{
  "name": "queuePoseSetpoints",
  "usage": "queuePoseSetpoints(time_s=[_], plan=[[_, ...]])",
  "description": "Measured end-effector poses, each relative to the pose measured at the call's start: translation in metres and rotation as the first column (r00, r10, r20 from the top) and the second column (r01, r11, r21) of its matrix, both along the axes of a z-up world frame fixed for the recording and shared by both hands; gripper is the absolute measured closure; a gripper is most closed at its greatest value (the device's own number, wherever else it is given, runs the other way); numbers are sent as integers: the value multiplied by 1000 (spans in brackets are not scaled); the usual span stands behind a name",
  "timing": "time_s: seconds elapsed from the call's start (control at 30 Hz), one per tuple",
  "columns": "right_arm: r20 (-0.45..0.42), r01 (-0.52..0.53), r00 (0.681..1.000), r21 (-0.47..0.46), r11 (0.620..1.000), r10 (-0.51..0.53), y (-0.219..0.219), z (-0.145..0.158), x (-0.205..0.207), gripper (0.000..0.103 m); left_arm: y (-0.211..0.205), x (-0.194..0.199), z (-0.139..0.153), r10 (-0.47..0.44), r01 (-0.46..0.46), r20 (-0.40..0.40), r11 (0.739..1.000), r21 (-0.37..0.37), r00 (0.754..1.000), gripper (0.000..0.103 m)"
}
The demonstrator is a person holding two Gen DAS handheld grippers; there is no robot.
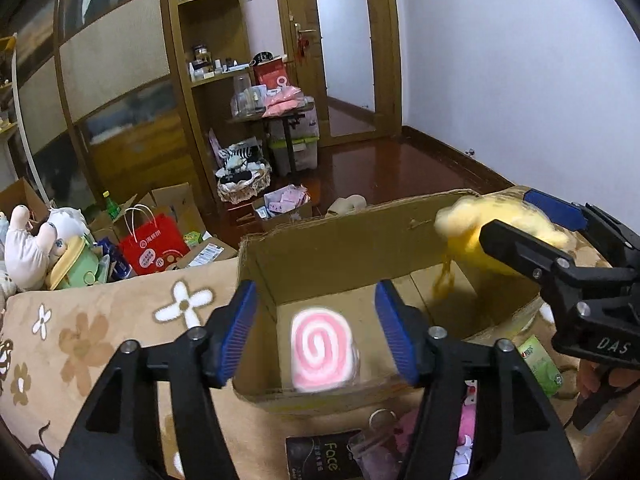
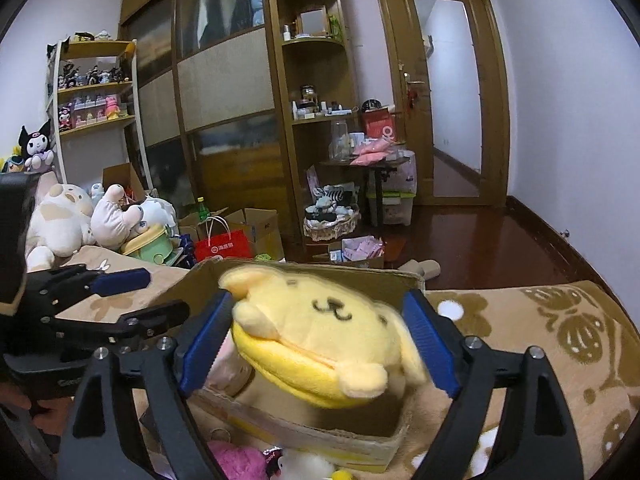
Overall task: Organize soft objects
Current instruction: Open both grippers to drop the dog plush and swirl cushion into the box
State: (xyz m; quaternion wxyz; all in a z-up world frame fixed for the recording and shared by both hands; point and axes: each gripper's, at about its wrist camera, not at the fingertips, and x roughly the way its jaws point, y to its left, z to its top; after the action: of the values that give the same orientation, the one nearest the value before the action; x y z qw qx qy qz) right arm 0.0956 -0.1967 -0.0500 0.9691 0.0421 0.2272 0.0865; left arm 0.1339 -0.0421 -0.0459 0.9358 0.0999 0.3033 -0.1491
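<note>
An open cardboard box (image 1: 320, 248) stands on a flower-patterned blanket. A pink-and-white swirl plush (image 1: 322, 350), blurred, is inside it at the near wall. My left gripper (image 1: 316, 292) is open right above it, with both blue pads clear of it. A yellow dog plush (image 2: 320, 336) sits between the pads of my right gripper (image 2: 318, 300) over the box's right part. That plush is blurred while the fingers are sharp, and the pads do not squeeze it. In the left wrist view the right gripper (image 1: 532, 220) and the yellow plush (image 1: 472, 216) hang over the box's far right corner.
In front of the box lie a black "Face" packet (image 1: 320, 460), a pink plush (image 2: 236, 460) and a green packet (image 1: 540, 364). Large plush toys (image 1: 32, 244) and a red bag (image 1: 154, 248) crowd the left. Wooden floor (image 1: 400, 164) lies beyond the box.
</note>
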Motion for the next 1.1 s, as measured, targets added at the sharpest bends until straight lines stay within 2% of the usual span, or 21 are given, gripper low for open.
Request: queuePoseSetpoints(time_s=[0.17, 0.33, 0.5, 0.63, 0.97, 1.1], plan=[[-4, 15, 1000, 2, 1000, -15, -4, 2, -7, 1, 1, -5, 0, 14, -13, -21, 1000, 25, 1000, 25], [12, 36, 999, 8, 999, -36, -5, 12, -20, 0, 3, -18, 8, 26, -26, -1, 998, 65, 1000, 13], [12, 43, 999, -13, 999, -43, 0, 21, -35, 0, 4, -29, 14, 37, -37, 1, 997, 68, 999, 9], [-4, 42, 999, 12, 999, -42, -2, 26, -47, 0, 4, -36, 18, 48, -47, -15, 996, 69, 999, 8], [2, 58, 998, -27, 998, -58, 1, 43, -91, 0, 28, -67, 35, 118, -119, -72, 993, -10, 990, 8], [5, 70, 998, -51, 996, -69, -1, 49, -111, 0, 36, -83, 46, 131, -133, -68, 991, -28, 989, 8]])
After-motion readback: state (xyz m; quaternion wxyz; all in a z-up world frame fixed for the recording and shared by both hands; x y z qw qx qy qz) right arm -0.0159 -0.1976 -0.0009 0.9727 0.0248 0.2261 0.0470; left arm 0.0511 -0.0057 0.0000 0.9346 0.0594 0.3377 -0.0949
